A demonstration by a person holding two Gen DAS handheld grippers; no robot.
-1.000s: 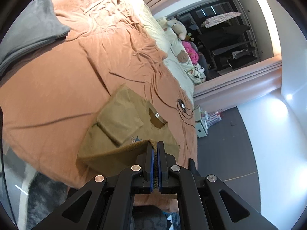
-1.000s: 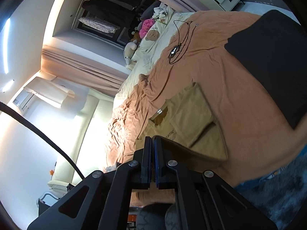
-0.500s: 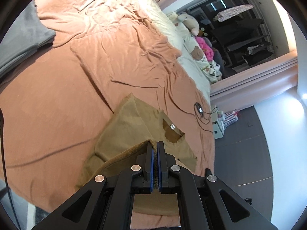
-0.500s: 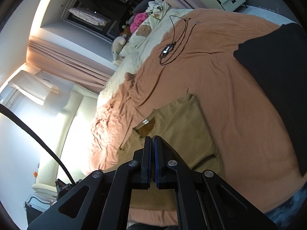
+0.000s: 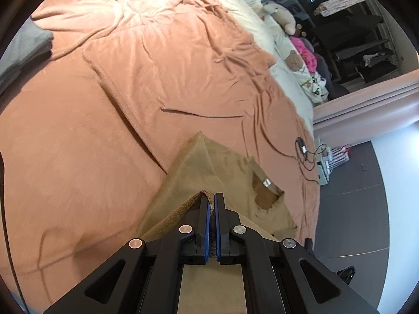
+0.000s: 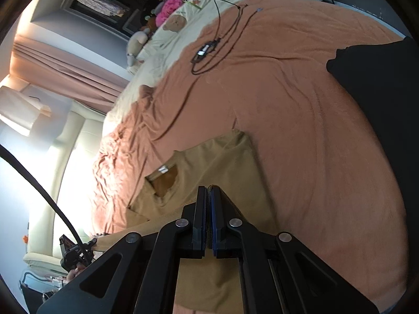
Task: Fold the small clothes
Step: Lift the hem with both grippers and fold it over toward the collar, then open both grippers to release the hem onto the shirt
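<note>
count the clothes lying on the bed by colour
tan: 1, the t-shirt, pinched by the left hand-held gripper and the right hand-held gripper
grey: 1, the folded garment at the bed's edge
black: 1, the garment
total: 3

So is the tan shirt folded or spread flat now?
Partly folded: the tan shirt has both sleeves folded in, and its hem is lifted over its body.

One tan shirt (image 5: 209, 162), one orange blanket (image 5: 131, 91), two hand-held grippers, one grey folded cloth (image 5: 23, 49), one black cable (image 6: 217, 49)
</note>
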